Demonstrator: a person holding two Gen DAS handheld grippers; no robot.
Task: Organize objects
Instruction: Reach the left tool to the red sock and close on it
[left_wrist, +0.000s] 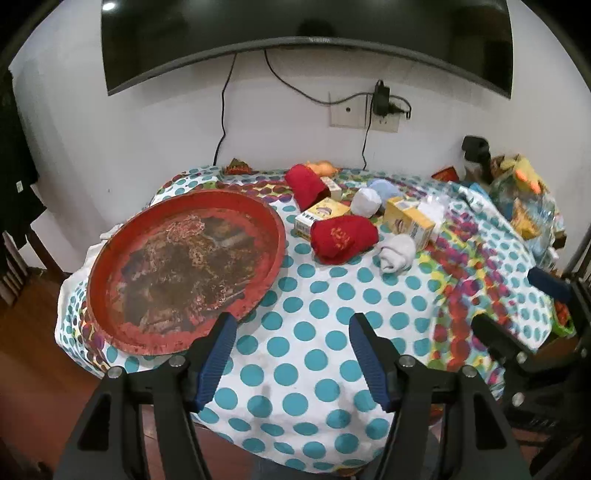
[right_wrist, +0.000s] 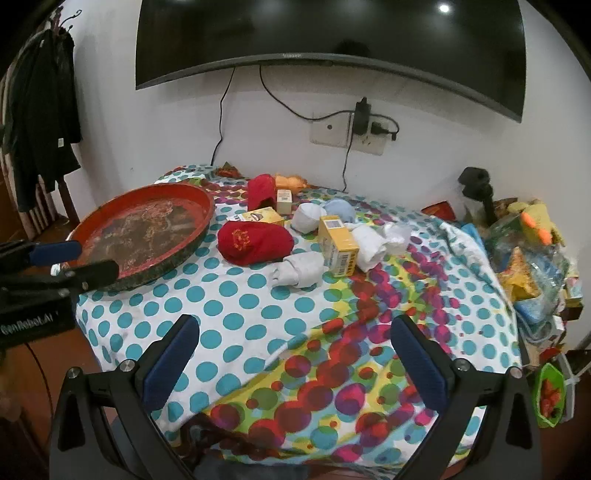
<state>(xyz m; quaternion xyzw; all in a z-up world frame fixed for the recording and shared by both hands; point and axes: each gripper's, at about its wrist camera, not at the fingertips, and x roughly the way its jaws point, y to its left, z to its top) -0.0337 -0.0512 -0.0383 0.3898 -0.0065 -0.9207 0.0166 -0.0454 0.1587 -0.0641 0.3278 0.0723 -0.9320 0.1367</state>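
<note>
- Left claw (left_wrist: 291, 356) is sitting wide open at the bottom of its own view, blue pads spread apart and holding nothing, hovering over the polka-dot cloth (left_wrist: 306, 332) covering the worktop.
- Right claw (right_wrist: 295, 354) is doing the same thing in its view: jaws gaping wide, nothing between them, just the dotted cloth underneath.
- The big red round tray (left_wrist: 110, 266) is taking up the left side of the left view, with its near rim just beside the left claw's left finger. Nothing is lying in it, you're only seeing its worn painted bottom.
- The pile of stuff is sitting in the middle of both frames, well apart from both claws.
- Nearest is a red rolled cloth with gold print (right_wrist: 255, 238), touching a grey-white sock roll (right_wrist: 299, 271) to its right.
- A yellow box (right_wrist: 338, 245) is standing just right of that, leaning against another white roll (right_wrist: 369, 245).
- Behind them a second yellow box (right_wrist: 264, 218) is lying flat, and a white ball of sock (right_wrist: 306, 218) and a light blue one (right_wrist: 340, 208) are crowding each other.
- Further back a second red roll (right_wrist: 260, 192) is standing next to a small cream box (right_wrist: 284, 199).
- Right edge of the right view is showing a messy heap of bags and plush toys (right_wrist: 532, 236); can't really make out what's what in there.
- A dark TV (right_wrist: 332, 37) is hanging on the wall at the top, cables dangling down to an outlet (right_wrist: 347, 133).
</note>
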